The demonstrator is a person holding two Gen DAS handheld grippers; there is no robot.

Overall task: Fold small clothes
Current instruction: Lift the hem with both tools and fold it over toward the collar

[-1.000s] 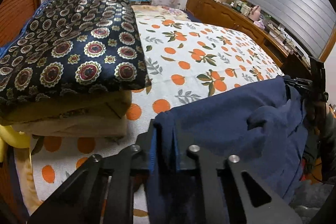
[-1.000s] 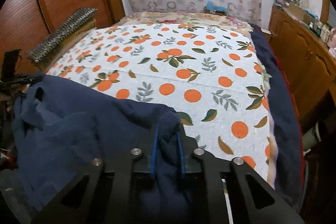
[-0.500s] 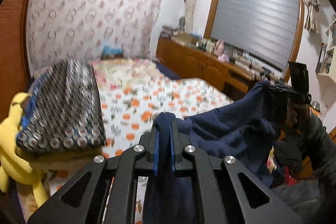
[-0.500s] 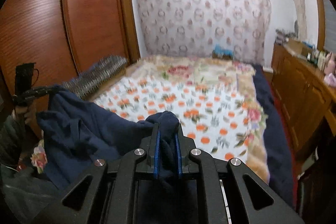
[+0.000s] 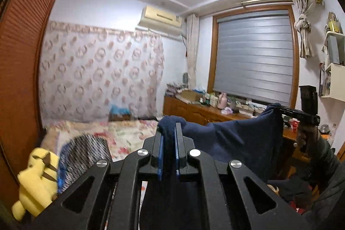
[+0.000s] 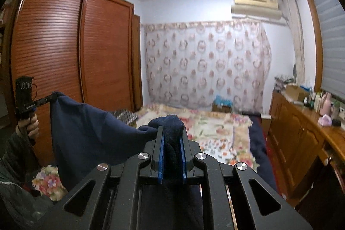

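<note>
A navy blue garment [image 5: 237,141] hangs stretched in the air between my two grippers, well above the bed. My left gripper [image 5: 169,124] is shut on one bunched corner of it, cloth bulging out past the blue pads. The right gripper [image 5: 278,108] shows at the right of the left wrist view, pinching the other corner. In the right wrist view my right gripper [image 6: 171,127] is shut on its bunch of the garment [image 6: 90,130], and the left gripper [image 6: 54,96] holds the far corner at the left, with a hand [image 6: 32,124] on its handle.
The bed [image 6: 215,128] with a floral cover lies below and ahead. A patterned folded quilt [image 5: 84,150] and a yellow plush toy [image 5: 36,182] sit at its left. A wooden wardrobe [image 6: 75,57] stands left, a cluttered wooden dresser [image 6: 306,126] right under the shuttered window [image 5: 254,55].
Both grippers have risen and tilted up to near level, lifting the navy garment off the bed. It now hangs spread between them. Both grips have stayed shut.
</note>
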